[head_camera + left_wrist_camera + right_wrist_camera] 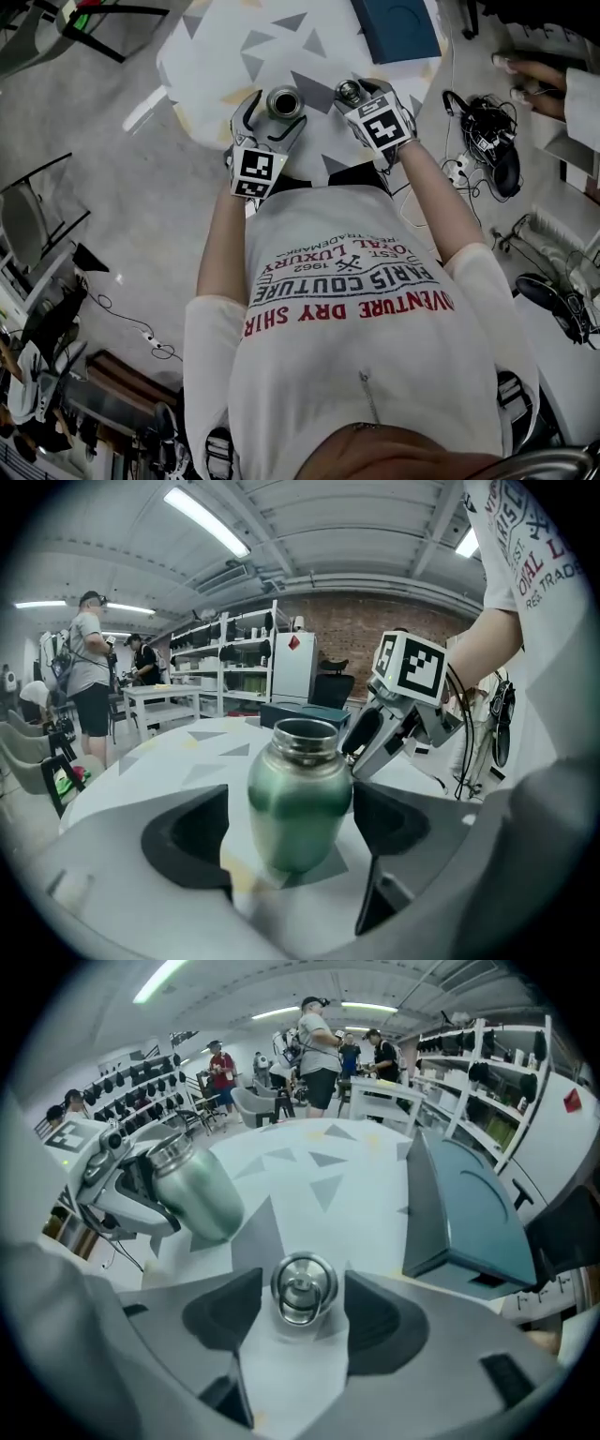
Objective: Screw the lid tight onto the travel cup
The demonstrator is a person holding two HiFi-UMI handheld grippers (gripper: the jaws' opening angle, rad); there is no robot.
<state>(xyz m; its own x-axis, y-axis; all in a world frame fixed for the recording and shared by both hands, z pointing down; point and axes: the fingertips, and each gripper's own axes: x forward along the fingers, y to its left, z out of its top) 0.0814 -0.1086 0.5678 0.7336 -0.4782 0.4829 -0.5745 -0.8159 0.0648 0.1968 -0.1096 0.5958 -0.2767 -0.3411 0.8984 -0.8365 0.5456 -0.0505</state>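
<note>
Framing the travel cup (pixel 300 803), the left gripper (pixel 272 117) has its two dark padded jaws spread wide. The cup stands upright between them, and a gap shows at least on the left side, so nothing is gripped yet. The right gripper (pixel 359 94) is tipped steeply down with its jaws parted around the lid (pixel 302 1288). The lid lies on the table between the pads with a sliver of space on each side, so it is not held either. The step in hand looks like taking hold of both parts. The left jaws would do best to close on the cup's widest part and keep it upright. The right jaws should pinch the lid across its rim, then set it level on the mouth before any turning, or the threads may cross. The cup is smooth green metal, probably slippery, with a rounded belly that narrows to a bare steel neck and an open mouth. The lid is a small, shiny steel disc with a ring on top, lying just right of the cup and apart from it. Both rest on a white table (pixel 234 47) printed with grey triangles, with a flat teal case (pixel 469 1213) at its far right.
</note>
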